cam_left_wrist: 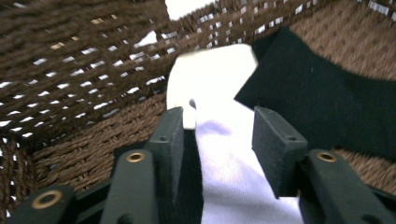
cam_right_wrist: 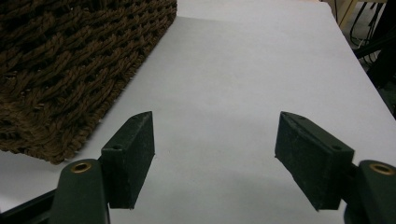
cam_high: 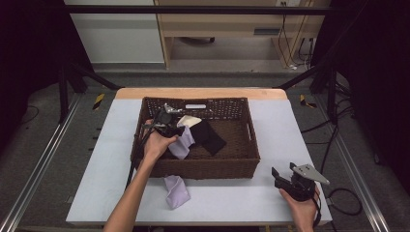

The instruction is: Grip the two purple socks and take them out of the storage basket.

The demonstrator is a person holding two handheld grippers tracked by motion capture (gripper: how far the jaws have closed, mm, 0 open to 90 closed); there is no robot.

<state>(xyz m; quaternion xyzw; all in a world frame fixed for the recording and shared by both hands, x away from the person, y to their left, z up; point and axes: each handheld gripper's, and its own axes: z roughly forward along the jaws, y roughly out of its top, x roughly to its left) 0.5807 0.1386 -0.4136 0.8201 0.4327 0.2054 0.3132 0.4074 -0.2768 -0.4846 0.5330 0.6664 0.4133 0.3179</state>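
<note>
1. High view showed a white worktop with a brown wicker basket at its middle; the person's left hand reached over the basket's near left wall, holding the left gripper inside it.

2. The left gripper's jaws stood on either side of a pale lilac cloth lying in the basket's left part; in the left gripper view the cloth ran between the two jaws, which were partly parted; whether they already pinched it I cannot tell.

3. The cloth looked thin, soft and very light, so it would likely droop and trail when lifted; it seemed neither fragile nor slippery; a pinch on a bunched fold near its middle would probably hold better than a single edge.

4. The basket also held a cream cloth near the far left and a black cloth beside it toward the middle; the lilac cloth overlapped both; the basket's right half was bare wicker.

5. A second lilac cloth lay crumpled on the worktop, just in front of the basket's near wall.

6. The right gripper, held in the right hand near the worktop's near right corner, was spread wide and grasping nothing; the right gripper view showed bare worktop between its jaws and the basket's corner at left.
</note>
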